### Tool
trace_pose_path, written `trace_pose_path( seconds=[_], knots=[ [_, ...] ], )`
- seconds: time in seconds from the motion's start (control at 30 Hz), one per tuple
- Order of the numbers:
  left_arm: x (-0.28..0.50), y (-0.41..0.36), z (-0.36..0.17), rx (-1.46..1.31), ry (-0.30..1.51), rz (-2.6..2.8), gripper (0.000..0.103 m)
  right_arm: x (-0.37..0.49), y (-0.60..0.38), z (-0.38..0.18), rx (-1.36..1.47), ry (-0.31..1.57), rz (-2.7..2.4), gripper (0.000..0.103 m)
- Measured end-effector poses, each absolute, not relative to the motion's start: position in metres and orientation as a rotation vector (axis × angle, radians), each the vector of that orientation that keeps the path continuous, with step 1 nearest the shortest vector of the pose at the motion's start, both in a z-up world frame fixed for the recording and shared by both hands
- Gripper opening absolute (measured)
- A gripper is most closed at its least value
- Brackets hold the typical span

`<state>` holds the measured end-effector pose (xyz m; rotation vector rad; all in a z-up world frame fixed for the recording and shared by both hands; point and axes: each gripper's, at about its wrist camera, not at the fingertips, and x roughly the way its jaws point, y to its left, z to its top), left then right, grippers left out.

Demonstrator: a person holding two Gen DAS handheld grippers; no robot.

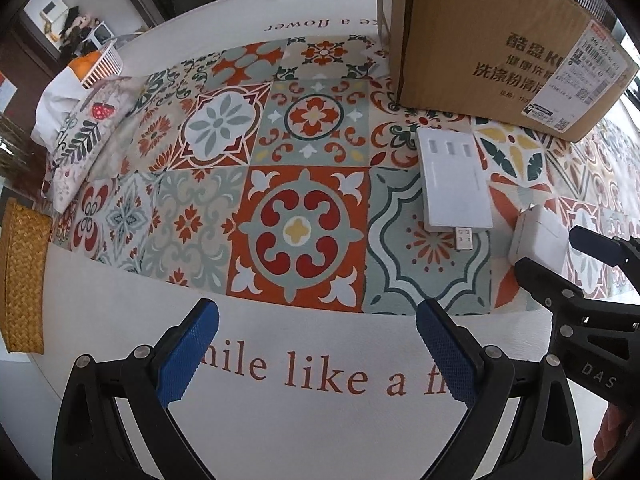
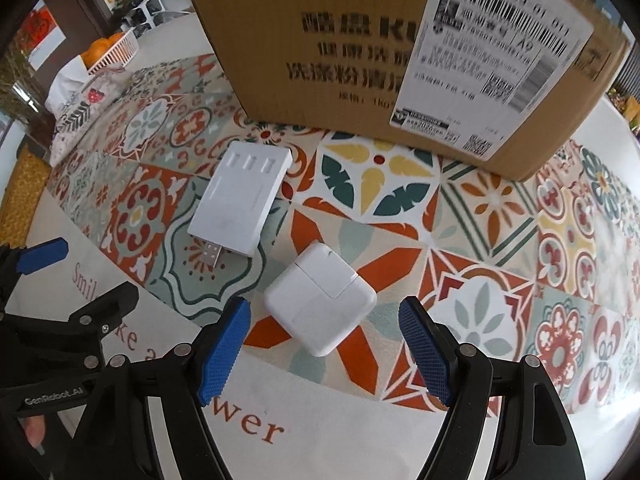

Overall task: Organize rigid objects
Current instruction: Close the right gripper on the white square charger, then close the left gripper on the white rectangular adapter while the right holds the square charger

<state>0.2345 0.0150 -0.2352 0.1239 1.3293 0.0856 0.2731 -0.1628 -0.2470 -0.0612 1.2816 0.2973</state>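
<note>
A: Right wrist view first: what containers do we have?

B: One big cardboard box stands on the worktop at the far side, with black printed characters and a white shipping label on its near face. Its inside cannot be seen from either camera. Far off to the left a white slatted basket holds orange fruit.

A: And the things to be sorted?

B: Two white items lie flat on the patterned tile cloth, in front of the box. A flat white USB hub with three slots near its far end has its metal plug pointing towards the camera. Just beside it, nearer and not touching, lies a square white charger.

A: State of the right tool?

B: Its jaws are spread moderately, blue pads either side of the charger's near corner with clear gaps; nothing is held.

A: The left tool?

B: In the left wrist view it stands wide apart and empty over the plain white margin of the cloth, above the printed words "like a". The hub lies ahead and to its right, the charger further right, partly behind the right tool.

A: Anything else around?

B: A floral cloth bundle lies at the left edge and a woven straw mat beside it. Nothing blocks the charger.
</note>
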Motion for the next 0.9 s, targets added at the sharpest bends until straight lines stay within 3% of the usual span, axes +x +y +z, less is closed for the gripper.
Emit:
trace_pose_path(
  seconds=[0.17,0.3,0.9],
  knots=[
    [0.237,0.018,-0.24,0.12,1.339,0.089,0.101,0.275,-0.159,-0.251,-0.07,1.28,0.297,0.071],
    [0.239,0.018,-0.241,0.119,1.339,0.089,0.1,0.275,-0.159,-0.254,-0.064,1.29,0.305,0.059],
    [0.25,-0.015,-0.224,0.112,1.272,-0.035,0.1,0.272,-0.188,-0.228,0.008,1.219,0.256,0.059]
  ],
)
